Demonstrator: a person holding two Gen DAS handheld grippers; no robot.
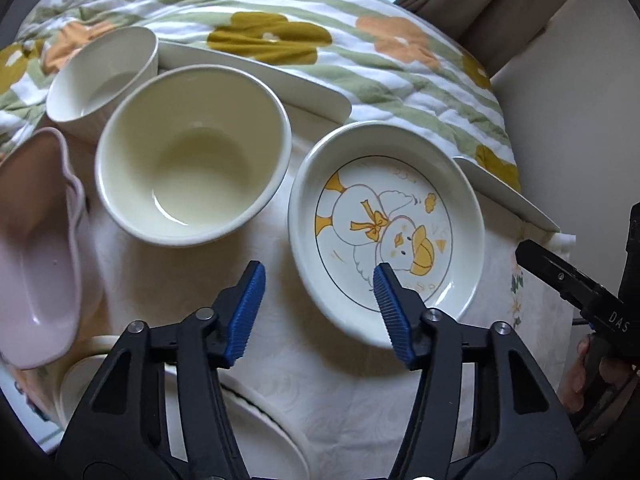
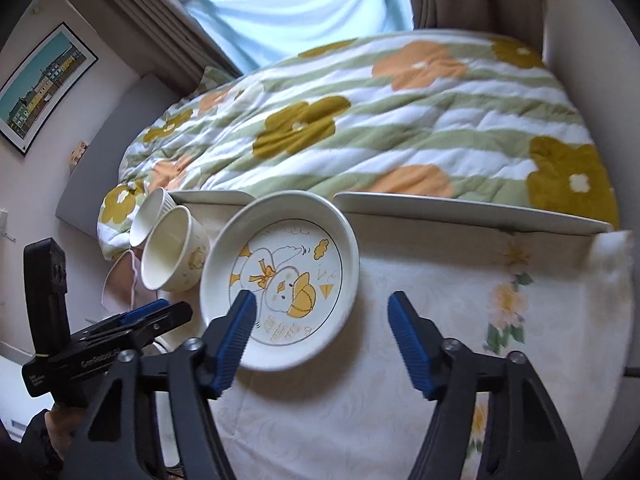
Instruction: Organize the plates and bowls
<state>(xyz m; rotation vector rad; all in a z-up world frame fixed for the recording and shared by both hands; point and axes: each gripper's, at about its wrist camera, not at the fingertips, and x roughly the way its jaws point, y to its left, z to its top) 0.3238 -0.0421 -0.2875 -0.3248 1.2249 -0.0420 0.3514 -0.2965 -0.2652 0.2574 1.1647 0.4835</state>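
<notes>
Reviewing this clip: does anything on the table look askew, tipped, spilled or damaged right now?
Yes. The small white cup lies tipped on its side at the table's far edge, its mouth towards the big cream bowl. The duck plate sits flat. No spills or chips are visible.

A home bedroom is showing here. A bed with a flowered quilt [image 2: 400,128] is filling most of the right wrist view. Behind the quilt, brown curtains [image 2: 160,28] are hanging beside a window covered by a pale blue drape [image 2: 304,4]. Left of the quilt, a framed picture of coloured houses [image 2: 42,84] is hanging on the wall. In front of the quilt, a table under a white floral cloth [image 2: 440,280] is standing against the bed.
</notes>
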